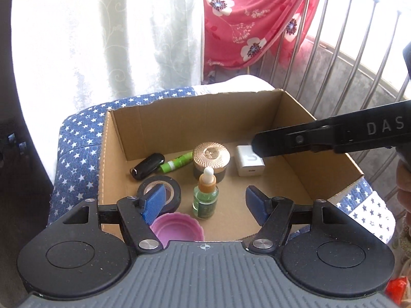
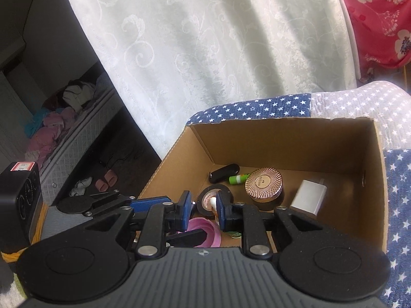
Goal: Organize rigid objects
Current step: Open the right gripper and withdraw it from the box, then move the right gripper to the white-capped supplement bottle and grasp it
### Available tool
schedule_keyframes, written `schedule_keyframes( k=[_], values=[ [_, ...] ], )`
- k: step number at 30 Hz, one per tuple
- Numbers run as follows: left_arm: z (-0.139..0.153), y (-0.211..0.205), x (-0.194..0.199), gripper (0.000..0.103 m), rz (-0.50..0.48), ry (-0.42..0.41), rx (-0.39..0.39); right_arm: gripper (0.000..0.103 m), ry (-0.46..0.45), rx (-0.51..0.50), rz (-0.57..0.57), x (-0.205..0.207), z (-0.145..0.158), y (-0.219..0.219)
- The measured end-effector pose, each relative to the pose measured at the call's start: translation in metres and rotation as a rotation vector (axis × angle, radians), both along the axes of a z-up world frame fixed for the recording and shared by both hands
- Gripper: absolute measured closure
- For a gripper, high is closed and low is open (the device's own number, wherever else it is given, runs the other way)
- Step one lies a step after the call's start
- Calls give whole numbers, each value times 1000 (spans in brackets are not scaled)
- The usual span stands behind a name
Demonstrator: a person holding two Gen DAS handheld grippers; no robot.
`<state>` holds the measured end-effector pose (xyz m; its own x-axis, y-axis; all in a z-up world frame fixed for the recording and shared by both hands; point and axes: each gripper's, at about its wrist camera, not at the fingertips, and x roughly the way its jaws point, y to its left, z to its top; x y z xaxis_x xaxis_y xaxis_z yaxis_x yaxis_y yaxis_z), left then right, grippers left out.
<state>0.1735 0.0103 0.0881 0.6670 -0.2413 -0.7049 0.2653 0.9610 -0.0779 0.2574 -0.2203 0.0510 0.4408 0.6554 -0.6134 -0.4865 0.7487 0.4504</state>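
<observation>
An open cardboard box [image 1: 115, 154] holds a black key fob [image 1: 147, 166], a green tube [image 1: 176, 164], a rose-gold lidded jar [image 1: 210, 161], a white charger [image 1: 249, 164], a black tape roll [image 1: 159, 192], a green dropper bottle [image 1: 206, 195] and a pink lid [image 1: 177, 228]. My left gripper [image 1: 204, 204] is open above the box's near side, around the dropper bottle. My right gripper [image 2: 204, 211] is open and empty over the box [image 2: 380, 179], above the tape roll [image 2: 208, 200] and pink lid [image 2: 203, 233]. Its arm crosses the left wrist view [image 1: 334, 136].
The box sits on a blue and white star-print quilt [image 1: 77, 138]. A white curtain [image 1: 128, 38] and red floral cloth [image 1: 251, 20] hang behind. A metal railing [image 1: 346, 51] stands at the right. Floor with clothes and slippers [image 2: 105, 181] lies left.
</observation>
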Motion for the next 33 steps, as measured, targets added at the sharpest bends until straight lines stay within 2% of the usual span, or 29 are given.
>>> schedule_keyframes(
  k=[3, 5, 7, 8, 12, 14, 17, 20, 23, 26, 33],
  values=[
    [13, 17, -26, 27, 3, -50, -33, 79, -56, 25, -21, -27, 20, -18],
    [24, 32, -46, 24, 13, -90, -71, 74, -93, 40, -34, -46, 33, -30],
    [31, 45, -61, 21, 29, -121, -105, 56, -149, 58, -56, -70, 47, -43],
    [35, 52, -69, 20, 40, -138, -123, 50, -181, 62, -68, -82, 53, -49],
    [37, 72, -100, 13, 65, -194, -170, 42, -282, 78, -125, -124, 71, -67],
    [29, 75, -113, 11, 79, -210, -161, 30, -309, 97, -143, -141, 72, -71],
    [12, 73, -124, 11, 119, -217, -127, 22, -310, 104, -155, -156, 59, -65],
    [-9, 66, -126, 10, 170, -207, -81, 13, -264, 86, -138, -161, 34, -46],
    [-31, 52, -122, 10, 210, -195, -4, 11, -209, 43, -109, -160, 2, -15],
    [-50, 42, -112, 10, 220, -162, 43, 6, -197, -3, -88, -157, -17, 18],
    [-72, 35, -97, 10, 244, -94, 83, 4, -157, 7, -49, -141, -36, 54]
  ],
)
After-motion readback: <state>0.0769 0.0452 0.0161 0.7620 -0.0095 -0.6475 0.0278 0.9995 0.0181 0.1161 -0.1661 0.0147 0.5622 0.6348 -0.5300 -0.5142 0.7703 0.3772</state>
